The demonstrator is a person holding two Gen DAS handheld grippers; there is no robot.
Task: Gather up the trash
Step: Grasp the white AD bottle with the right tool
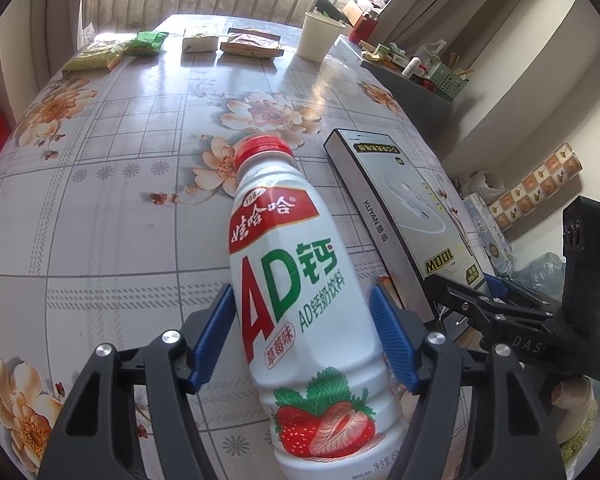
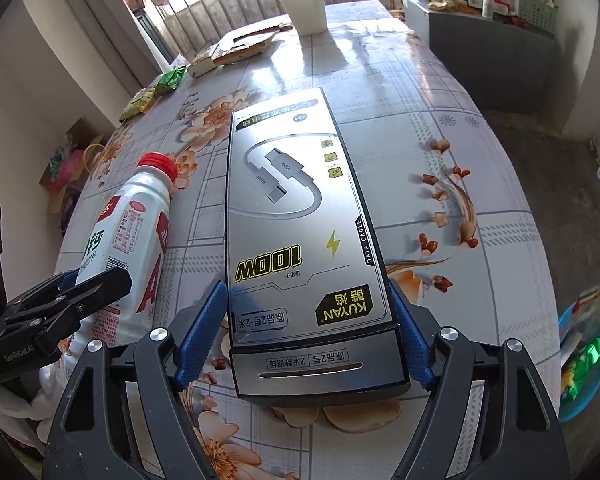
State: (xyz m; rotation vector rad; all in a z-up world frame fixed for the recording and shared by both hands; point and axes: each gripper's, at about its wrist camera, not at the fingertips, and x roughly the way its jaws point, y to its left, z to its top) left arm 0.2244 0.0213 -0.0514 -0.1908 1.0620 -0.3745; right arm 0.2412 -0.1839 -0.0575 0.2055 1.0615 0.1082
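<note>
left gripper [image 1: 302, 336] straddles the lower body of a bottle [image 1: 300, 280] lying on the table [image 1: 99, 200], cap pointing away; the right blue pad [image 1: 392, 340] lies against the bottle's side, the left pad is at its edge, contact there uncertain. right gripper [image 2: 308, 336] straddles the near end of a cable box [image 2: 295, 220] lying flat on the table just right of the bottle; its right pad [image 2: 414, 344] meets the box edge, the left pad stands just off it. jaws of both stand wide. far end: cup [image 1: 320, 36], snack packets [image 1: 247, 42]. a blue bowl [image 2: 580, 404] of wrappers sits off the table's right edge.
</note>
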